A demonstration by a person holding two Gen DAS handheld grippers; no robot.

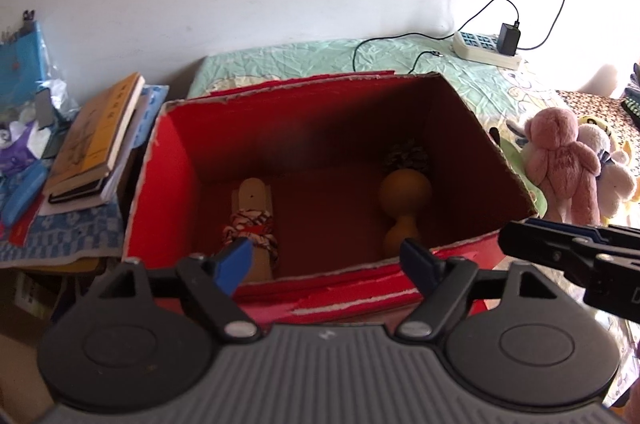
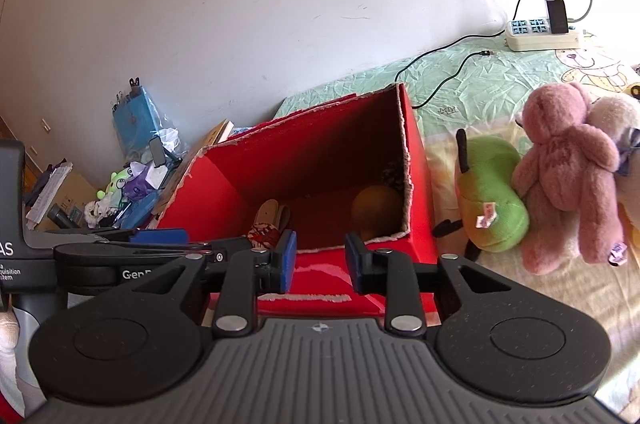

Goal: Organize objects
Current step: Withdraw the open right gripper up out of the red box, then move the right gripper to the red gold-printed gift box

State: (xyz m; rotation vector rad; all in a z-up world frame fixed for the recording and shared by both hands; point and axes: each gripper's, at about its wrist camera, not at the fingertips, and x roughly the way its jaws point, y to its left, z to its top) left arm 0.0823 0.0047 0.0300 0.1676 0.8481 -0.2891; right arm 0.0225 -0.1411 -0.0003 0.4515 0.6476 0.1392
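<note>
A red cardboard box [image 1: 168,160] [image 2: 420,184] stands open on the bed. Inside lie a wooden piece wrapped in patterned cloth [image 1: 254,224] [image 2: 266,230], a tan gourd-shaped wooden object [image 1: 404,208] [image 2: 376,210] and a pine cone [image 1: 408,154]. My left gripper [image 1: 326,262] hovers over the box's near rim, open wide with nothing between its blue pads. My right gripper [image 2: 320,260] sits in front of the box, jaws a little apart and empty; it also shows at the right edge [image 1: 568,252] of the left wrist view. A pink plush bear [image 1: 560,160] [image 2: 568,168] and a green plush toy [image 2: 492,200] lie right of the box.
A stack of books [image 1: 96,140] and cluttered bags [image 2: 136,152] sit left of the box. A white power strip [image 1: 486,50] [image 2: 540,34] with a black charger and cables lies on the green sheet by the wall. A pale plush toy [image 2: 616,116] lies behind the bear.
</note>
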